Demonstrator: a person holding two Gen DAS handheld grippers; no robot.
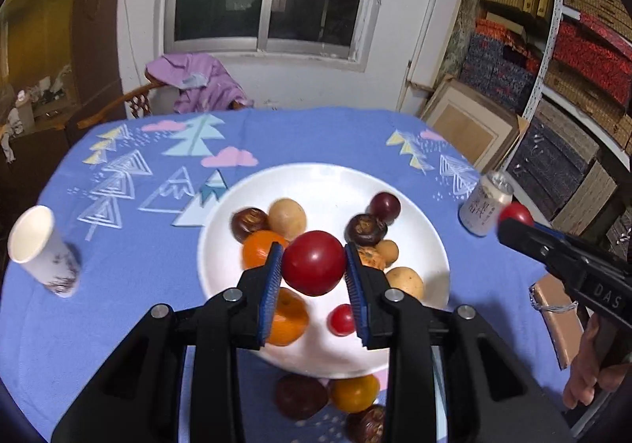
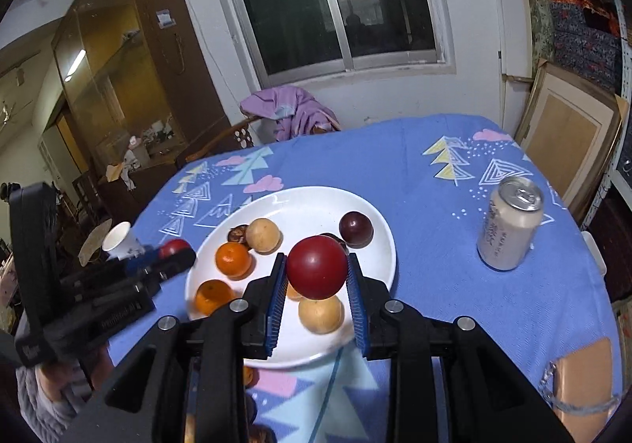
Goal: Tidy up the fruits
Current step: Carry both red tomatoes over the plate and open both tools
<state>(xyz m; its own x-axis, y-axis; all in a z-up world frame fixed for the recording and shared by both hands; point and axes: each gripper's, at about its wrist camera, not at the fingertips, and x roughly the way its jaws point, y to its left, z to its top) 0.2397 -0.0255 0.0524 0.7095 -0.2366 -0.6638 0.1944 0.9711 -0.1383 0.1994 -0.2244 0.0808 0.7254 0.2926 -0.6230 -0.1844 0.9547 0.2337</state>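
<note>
left gripper (image 1: 314, 265): fingers pinch a red fruit (image 1: 313, 262) above the plate (image 1: 316, 178) | right gripper (image 2: 317, 272): fingers pinch a second red fruit (image 2: 317, 267) above the same plate | plate: white, on blue tabletop (image 1: 316, 134), holds oranges, tan and dark fruits | off plate: three fruits at its near rim | can (image 2: 511, 223) upright right, cup (image 1: 39, 249) left

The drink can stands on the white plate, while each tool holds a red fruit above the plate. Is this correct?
Not quite. The drink can stands on the blue tablecloth, apart from the white plate, as the right wrist view shows. The rest holds: the left tool and right tool each grip a red fruit.
</note>
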